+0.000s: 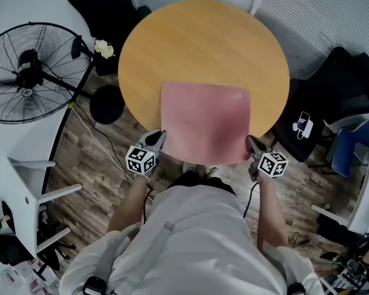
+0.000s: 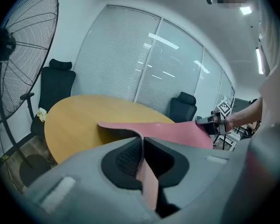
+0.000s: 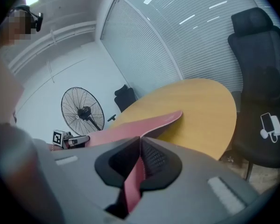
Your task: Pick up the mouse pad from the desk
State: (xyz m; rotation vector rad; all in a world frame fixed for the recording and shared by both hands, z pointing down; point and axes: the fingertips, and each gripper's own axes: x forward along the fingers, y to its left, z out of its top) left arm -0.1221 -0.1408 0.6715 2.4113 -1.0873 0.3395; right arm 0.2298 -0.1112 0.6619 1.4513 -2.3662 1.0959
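A pink mouse pad (image 1: 206,123) is lifted off the round wooden desk (image 1: 203,45), hanging between both grippers at the desk's near edge. My left gripper (image 1: 158,138) is shut on its near left corner, my right gripper (image 1: 250,142) on its near right corner. In the left gripper view the pad (image 2: 172,132) runs from the shut jaws out over the desk (image 2: 79,120), and the right gripper (image 2: 204,121) shows at its far corner. In the right gripper view the pad (image 3: 130,130) stretches left to the left gripper (image 3: 86,138) above the desk (image 3: 200,111).
A black standing fan (image 1: 31,72) is on the floor left of the desk, its round base (image 1: 107,104) near the desk edge. Black office chairs (image 1: 332,100) stand right and behind; one holds a white charger (image 1: 303,125). A white shelf (image 1: 31,183) is at the left.
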